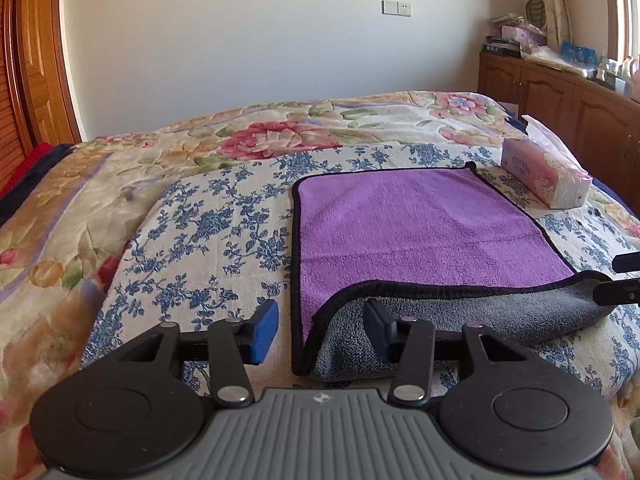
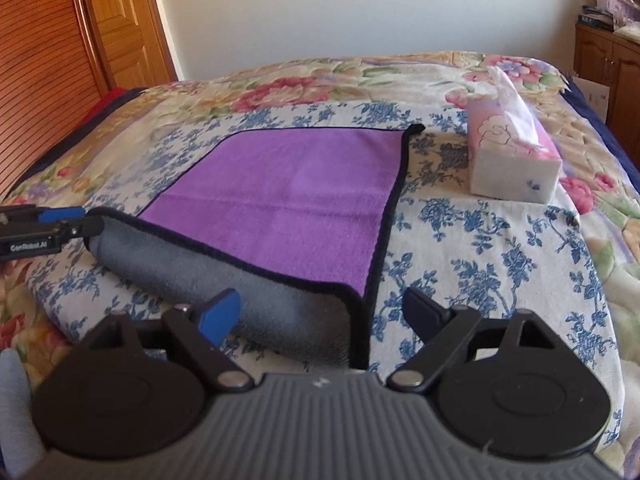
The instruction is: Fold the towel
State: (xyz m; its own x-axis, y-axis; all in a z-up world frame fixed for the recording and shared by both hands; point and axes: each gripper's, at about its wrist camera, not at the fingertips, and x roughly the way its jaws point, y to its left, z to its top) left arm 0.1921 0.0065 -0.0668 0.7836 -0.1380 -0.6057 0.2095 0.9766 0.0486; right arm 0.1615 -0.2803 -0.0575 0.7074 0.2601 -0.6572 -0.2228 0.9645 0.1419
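Observation:
A towel, purple on top (image 1: 416, 224) (image 2: 296, 200) with a black hem and a grey underside, lies flat on the bed. Its near edge is rolled over, showing a grey band (image 1: 460, 320) (image 2: 224, 276). My left gripper (image 1: 322, 330) is open, its jaws on either side of the towel's near left corner, low over it. My right gripper (image 2: 322, 314) is open around the near right corner. In the right wrist view the left gripper's fingers (image 2: 60, 220) touch the far end of the grey roll. In the left wrist view the right gripper's fingers (image 1: 618, 286) sit at the roll's right end.
The bed carries a blue-flowered cloth (image 1: 208, 220) (image 2: 500, 240) over a floral quilt (image 1: 280, 132). A pink tissue pack (image 1: 548, 176) (image 2: 516, 160) lies just right of the towel. A wooden door (image 2: 60, 40) stands at the left and a wooden cabinet (image 1: 560, 96) at the right.

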